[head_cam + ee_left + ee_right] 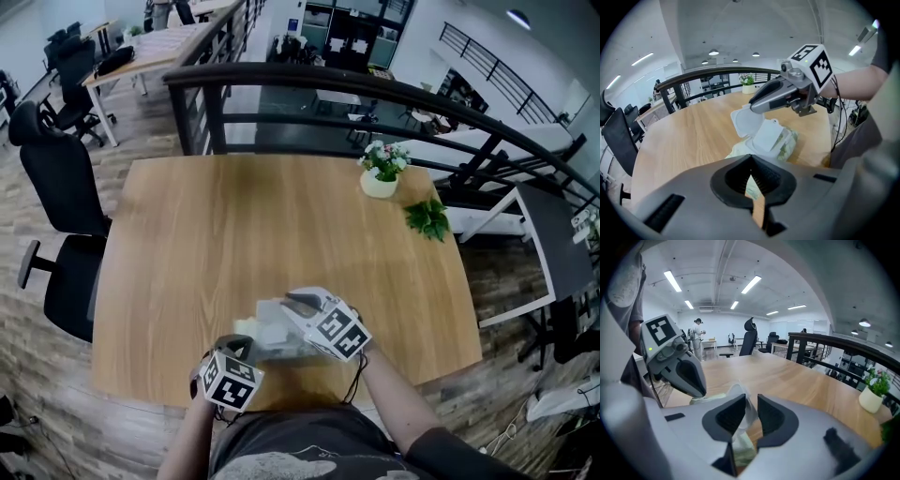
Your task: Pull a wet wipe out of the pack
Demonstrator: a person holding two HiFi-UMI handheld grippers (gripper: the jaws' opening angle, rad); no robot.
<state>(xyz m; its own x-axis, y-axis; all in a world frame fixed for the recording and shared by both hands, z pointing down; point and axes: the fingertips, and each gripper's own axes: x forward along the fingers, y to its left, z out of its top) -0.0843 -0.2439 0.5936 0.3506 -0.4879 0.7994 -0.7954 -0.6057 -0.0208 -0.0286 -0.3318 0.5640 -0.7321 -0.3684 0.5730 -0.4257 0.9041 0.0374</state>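
The pale green wet wipe pack [272, 336] lies near the table's front edge, its white lid [743, 123] flipped up and open. My left gripper [243, 345] is shut on the pack's near end [749, 187], at its left in the head view. My right gripper [296, 301] reaches in from the right, and its tips [751, 107] touch the top of the raised lid. In the right gripper view the jaws [752, 397] stand a little apart, with the thin white lid [738, 392] in the gap and no pad visibly pressing on it. The left gripper [697, 391] shows beyond.
The wooden table [234, 234] carries a white flower pot [380, 174] and a green sprig [428, 218] at its far right. A dark railing [375, 89] runs behind it. Black office chairs [61, 187] stand to the left.
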